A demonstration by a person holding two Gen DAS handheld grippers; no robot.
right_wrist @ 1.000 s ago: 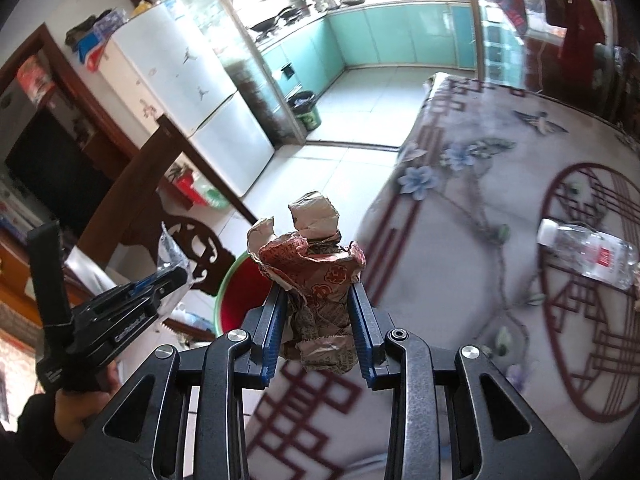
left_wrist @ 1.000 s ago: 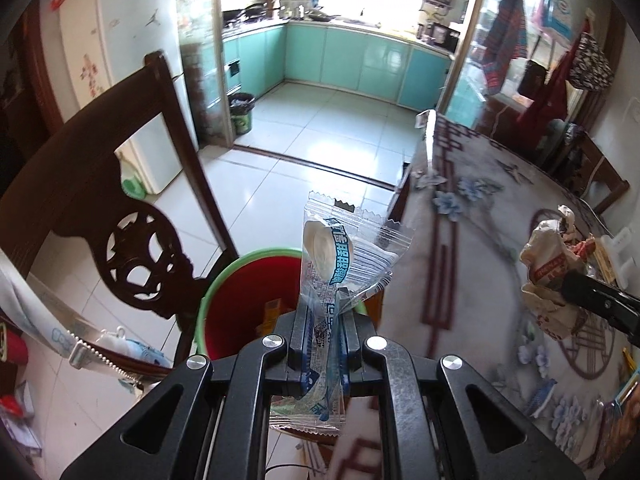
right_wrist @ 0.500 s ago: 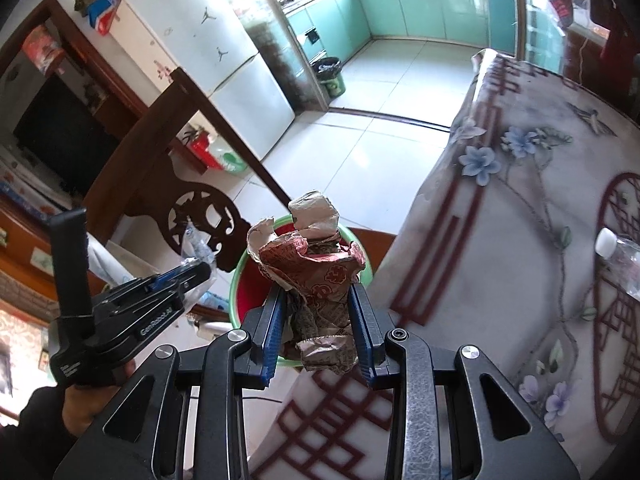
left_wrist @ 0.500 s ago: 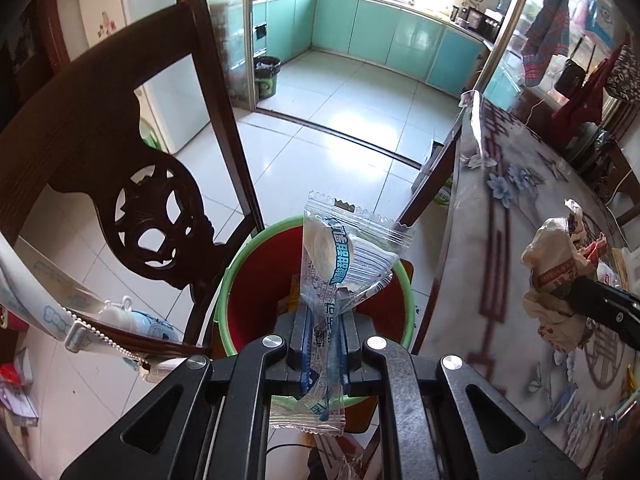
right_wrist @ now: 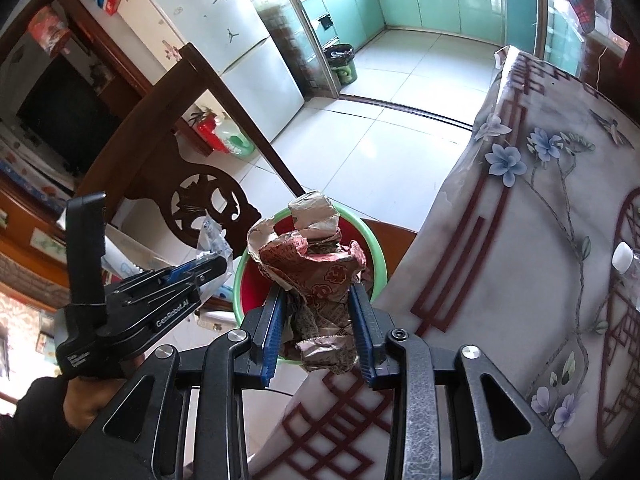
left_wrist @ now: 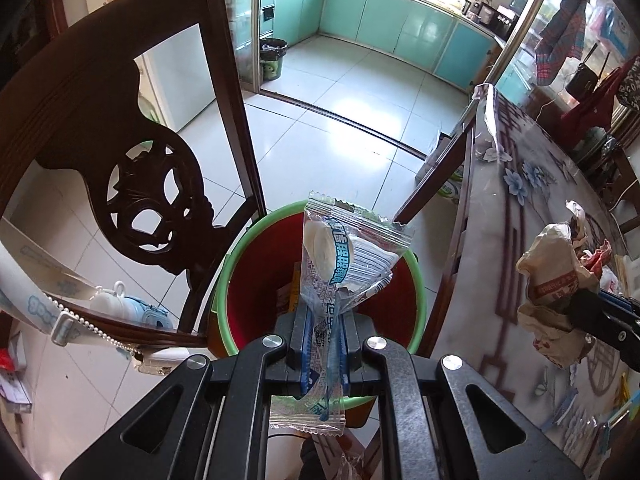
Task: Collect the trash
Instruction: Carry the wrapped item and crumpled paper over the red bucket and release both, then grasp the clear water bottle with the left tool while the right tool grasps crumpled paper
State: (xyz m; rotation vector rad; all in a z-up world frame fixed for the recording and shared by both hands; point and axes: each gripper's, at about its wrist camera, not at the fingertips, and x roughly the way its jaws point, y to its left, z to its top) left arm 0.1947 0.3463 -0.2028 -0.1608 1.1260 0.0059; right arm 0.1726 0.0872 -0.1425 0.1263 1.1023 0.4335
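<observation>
I am holding my left gripper over the red bucket with the green rim, its fingers pinched tight on a clear plastic wrapper printed in blue — the wrapper is standing up out of the jaws, directly above the bucket's mouth. The bucket is sitting on the floor between a dark carved wooden chair and the edge of the table, which is wearing a flowered cloth.

My right gripper is carrying a crumpled paper wrapper, brown with red print. Its jaws are easing open at this moment, though the blue pads are touching the wad on both sides and it is sitting between them. In the right wrist view this wad is hanging over the table's edge, just beside the bucket's rim, with the left gripper to its left.

A clear plastic bottle with a white cap is lying on the table — well apart from both grippers.
</observation>
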